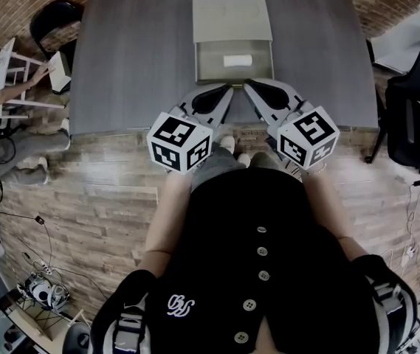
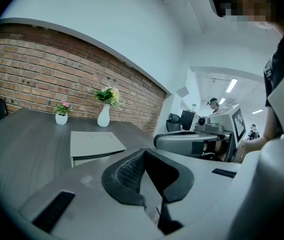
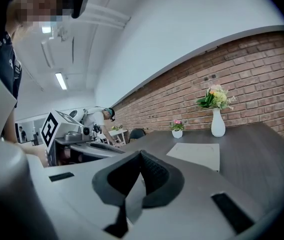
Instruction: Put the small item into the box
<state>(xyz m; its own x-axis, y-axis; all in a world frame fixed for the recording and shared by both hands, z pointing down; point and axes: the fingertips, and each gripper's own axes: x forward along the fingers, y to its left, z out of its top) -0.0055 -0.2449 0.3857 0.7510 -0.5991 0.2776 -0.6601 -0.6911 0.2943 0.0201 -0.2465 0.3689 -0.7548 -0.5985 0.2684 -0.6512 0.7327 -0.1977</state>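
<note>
An open grey box (image 1: 235, 61) lies in the middle of the dark table (image 1: 128, 65), its lid (image 1: 232, 19) folded flat behind it. A small white item (image 1: 237, 60) rests inside the box. My left gripper (image 1: 228, 88) and right gripper (image 1: 248, 85) hover side by side just in front of the box, near the table's front edge. Each has its jaws closed together with nothing between them. In the left gripper view the box (image 2: 96, 145) lies ahead of the left gripper (image 2: 144, 151). In the right gripper view the box (image 3: 196, 155) lies beyond the right gripper (image 3: 142, 154). Both gripper views hide the item.
A white vase (image 2: 104, 118) with flowers and a small flower pot (image 2: 61, 118) stand at the table's far edge by the brick wall. A black chair (image 1: 416, 116) stands right of the table, another (image 1: 54, 21) at the back left. A person sits at a white side table (image 1: 18, 80).
</note>
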